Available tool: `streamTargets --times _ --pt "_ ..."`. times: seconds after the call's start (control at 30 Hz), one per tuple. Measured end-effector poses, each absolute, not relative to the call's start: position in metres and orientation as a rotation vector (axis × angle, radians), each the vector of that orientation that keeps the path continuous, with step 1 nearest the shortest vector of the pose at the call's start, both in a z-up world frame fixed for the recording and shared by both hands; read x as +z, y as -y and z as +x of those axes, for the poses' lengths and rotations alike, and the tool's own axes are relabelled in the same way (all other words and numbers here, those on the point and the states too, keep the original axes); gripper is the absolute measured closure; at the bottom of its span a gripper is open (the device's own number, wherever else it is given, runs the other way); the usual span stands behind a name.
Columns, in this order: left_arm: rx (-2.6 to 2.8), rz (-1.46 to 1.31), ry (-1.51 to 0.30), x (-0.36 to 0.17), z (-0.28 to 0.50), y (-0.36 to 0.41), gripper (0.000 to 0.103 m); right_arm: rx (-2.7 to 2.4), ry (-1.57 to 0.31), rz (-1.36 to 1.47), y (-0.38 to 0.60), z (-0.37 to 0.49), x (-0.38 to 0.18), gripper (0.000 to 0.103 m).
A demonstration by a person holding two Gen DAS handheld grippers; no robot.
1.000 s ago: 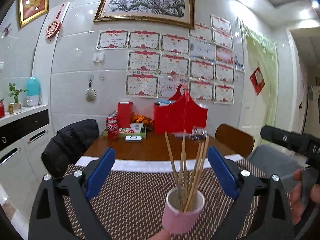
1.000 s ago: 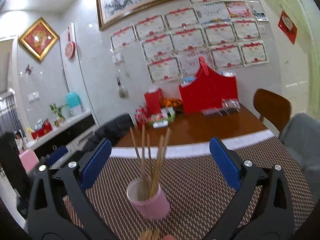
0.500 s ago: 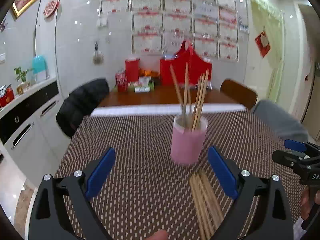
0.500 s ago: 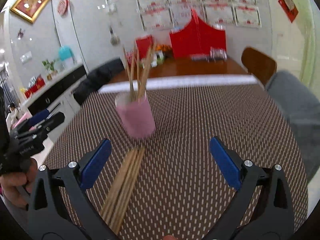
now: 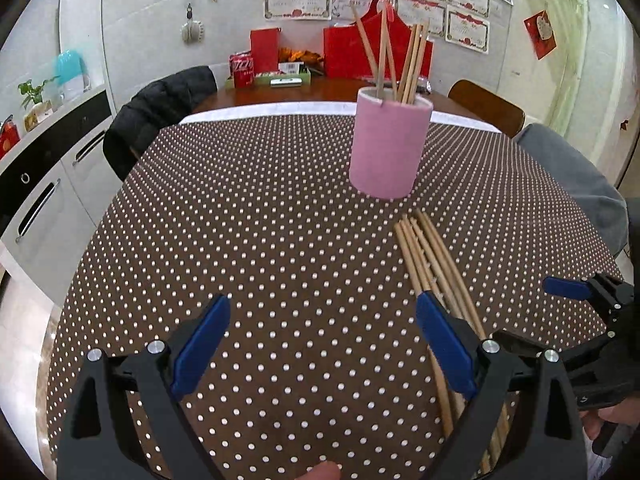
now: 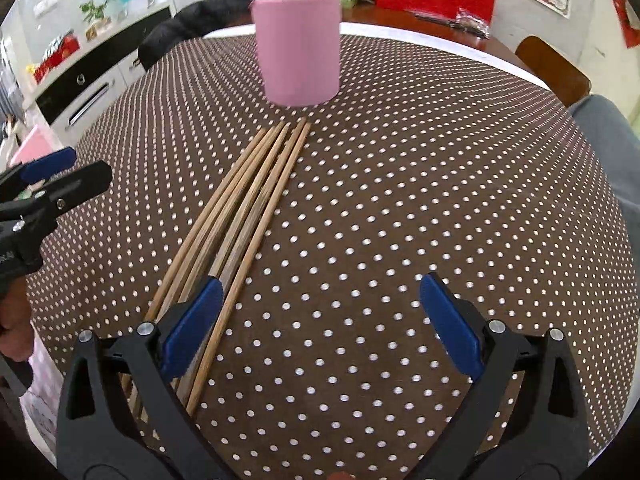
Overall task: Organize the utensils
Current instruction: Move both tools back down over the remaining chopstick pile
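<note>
A pink cup (image 5: 390, 144) stands upright on the brown dotted tablecloth (image 5: 248, 240) and holds several wooden chopsticks (image 5: 400, 56). It also shows in the right wrist view (image 6: 298, 48). A bundle of several loose chopsticks (image 5: 436, 264) lies flat on the cloth in front of the cup, and shows in the right wrist view (image 6: 248, 196). My left gripper (image 5: 322, 316) is open and empty above the cloth, left of the bundle. My right gripper (image 6: 320, 304) is open and empty, its left finger over the bundle's near end.
Beyond the cloth, the wooden table carries a red gift bag (image 5: 372, 52), a red box (image 5: 264, 50) and a cola can (image 5: 242, 70). A chair with a black jacket (image 5: 156, 112) stands at the left, a brown chair (image 5: 488, 106) at the right, cabinets (image 5: 44, 184) far left.
Both grippers have tilted down and come lower toward the cloth. The cup now sits farther up in both views, and the loose bundle has come fully into sight.
</note>
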State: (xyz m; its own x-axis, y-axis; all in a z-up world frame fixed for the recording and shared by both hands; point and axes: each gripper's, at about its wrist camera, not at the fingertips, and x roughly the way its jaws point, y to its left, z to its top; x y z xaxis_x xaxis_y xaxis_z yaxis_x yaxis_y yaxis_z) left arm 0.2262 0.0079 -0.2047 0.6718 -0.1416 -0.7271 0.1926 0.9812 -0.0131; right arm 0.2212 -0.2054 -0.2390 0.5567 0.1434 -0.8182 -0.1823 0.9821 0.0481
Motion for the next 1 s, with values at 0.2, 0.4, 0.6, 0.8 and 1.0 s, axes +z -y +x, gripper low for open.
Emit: streamTargets --times 0.2,0.4,0.6,0.8,1.0 --pt "-0.201 0.080 -0.843 -0.217 0.220 -0.006 0.011 0.152 -0.978 -0.078 0.200 0.223 -0.247 0.006" --pt "-0.210 0.086 -0.862 -0.225 0.214 -0.002 0.011 0.148 -0.989 -0.108 0.188 0.225 -0.245 0.006" --pt "-0.230 0.106 -0.878 -0.228 0.210 0.007 0.011 0.124 -1.013 -0.171 0.187 0.224 -0.247 0.007" --pt "-0.248 0.177 -0.917 -0.235 0.208 0.023 0.011 0.146 -1.024 -0.137 0.202 0.218 -0.247 0.007" --pt "-0.260 0.204 -0.968 -0.246 0.208 0.035 0.011 0.162 -1.023 -0.110 0.208 0.216 -0.249 0.007"
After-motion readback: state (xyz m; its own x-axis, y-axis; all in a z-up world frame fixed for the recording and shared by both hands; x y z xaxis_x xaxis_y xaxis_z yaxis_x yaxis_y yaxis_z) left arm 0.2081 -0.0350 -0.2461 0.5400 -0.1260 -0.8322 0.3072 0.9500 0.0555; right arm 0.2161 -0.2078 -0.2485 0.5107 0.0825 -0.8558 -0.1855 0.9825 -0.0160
